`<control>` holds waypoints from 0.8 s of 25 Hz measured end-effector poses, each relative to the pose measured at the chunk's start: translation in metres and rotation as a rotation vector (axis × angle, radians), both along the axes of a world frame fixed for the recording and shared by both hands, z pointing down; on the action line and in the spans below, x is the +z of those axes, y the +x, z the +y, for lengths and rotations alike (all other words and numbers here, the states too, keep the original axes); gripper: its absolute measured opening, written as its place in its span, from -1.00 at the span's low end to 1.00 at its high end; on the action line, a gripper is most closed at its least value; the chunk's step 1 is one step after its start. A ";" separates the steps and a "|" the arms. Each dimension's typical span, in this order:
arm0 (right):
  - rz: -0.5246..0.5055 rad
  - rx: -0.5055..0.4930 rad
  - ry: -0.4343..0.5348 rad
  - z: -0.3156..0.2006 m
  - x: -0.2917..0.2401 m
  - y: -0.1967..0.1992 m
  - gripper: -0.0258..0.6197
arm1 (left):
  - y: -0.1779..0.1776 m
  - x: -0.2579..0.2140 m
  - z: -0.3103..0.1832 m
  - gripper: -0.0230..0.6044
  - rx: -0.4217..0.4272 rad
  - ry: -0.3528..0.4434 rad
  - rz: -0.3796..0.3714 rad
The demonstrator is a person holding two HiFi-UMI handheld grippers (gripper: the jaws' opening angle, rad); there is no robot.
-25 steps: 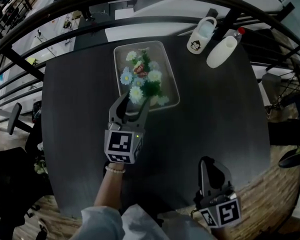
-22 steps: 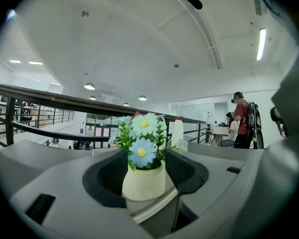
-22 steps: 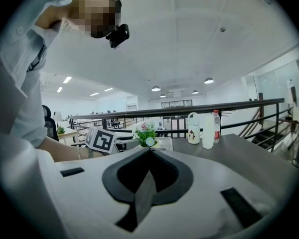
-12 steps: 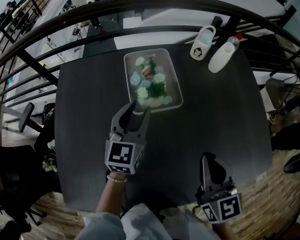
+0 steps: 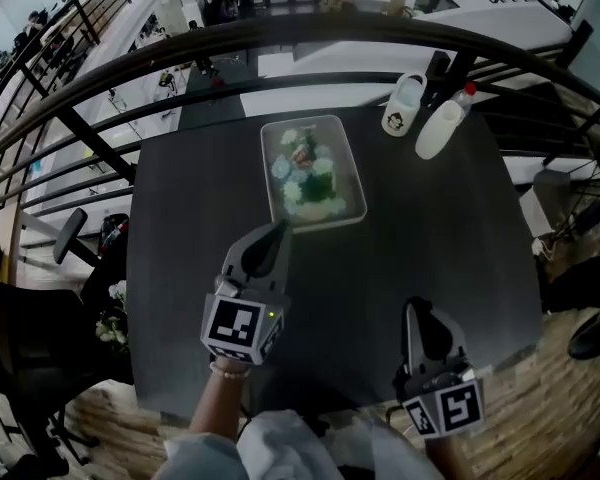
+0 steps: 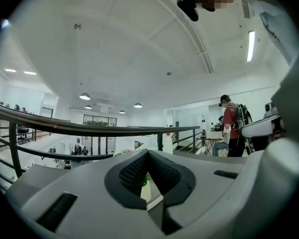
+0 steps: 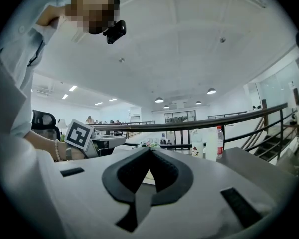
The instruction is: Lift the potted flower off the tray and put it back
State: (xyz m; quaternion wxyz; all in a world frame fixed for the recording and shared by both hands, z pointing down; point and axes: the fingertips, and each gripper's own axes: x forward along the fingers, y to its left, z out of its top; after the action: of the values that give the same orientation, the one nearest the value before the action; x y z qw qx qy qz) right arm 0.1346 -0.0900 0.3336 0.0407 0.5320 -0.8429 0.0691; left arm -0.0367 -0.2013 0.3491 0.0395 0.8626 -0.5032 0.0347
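The potted flower (image 5: pixel 308 168), white and pale blue blooms over green leaves, stands in the pale rectangular tray (image 5: pixel 354 173) at the far middle of the dark table (image 5: pixel 440 238). My left gripper (image 5: pixel 279 228) hovers just short of the tray's near edge, jaws shut and empty. In the left gripper view its fingertips (image 6: pixel 148 154) meet, with only a sliver of the tray showing below them. My right gripper (image 5: pixel 417 311) hangs over the table's near right part, also shut with nothing in it (image 7: pixel 150 151).
A white mug (image 5: pixel 405 103) with a monkey print and a white bottle (image 5: pixel 442 123) with a red cap stand at the table's far right edge. A black railing (image 5: pixel 280 43) curves behind the table. A person's sleeve and wrist bracelet (image 5: pixel 230 370) show behind the left gripper.
My left gripper has drawn back from the flower toward me and risen, and its jaws have gone from open to shut on nothing. The right gripper rose a little.
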 end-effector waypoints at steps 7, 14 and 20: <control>-0.011 -0.023 0.040 -0.001 -0.016 -0.006 -0.91 | 0.004 -0.033 0.028 -0.93 0.031 0.045 0.000; -0.020 -0.062 0.085 -0.008 -0.031 -0.013 -0.91 | 0.010 -0.060 0.048 -0.93 0.036 0.057 0.048; -0.027 -0.096 0.111 -0.011 -0.041 -0.018 -0.91 | 0.016 -0.081 0.065 -0.93 0.041 0.089 0.062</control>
State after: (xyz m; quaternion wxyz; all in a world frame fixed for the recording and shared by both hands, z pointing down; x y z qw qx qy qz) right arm 0.1168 -0.1010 0.2923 0.0028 0.4915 -0.8704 0.0275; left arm -0.0211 -0.1361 0.2680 0.0162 0.8743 -0.4849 -0.0136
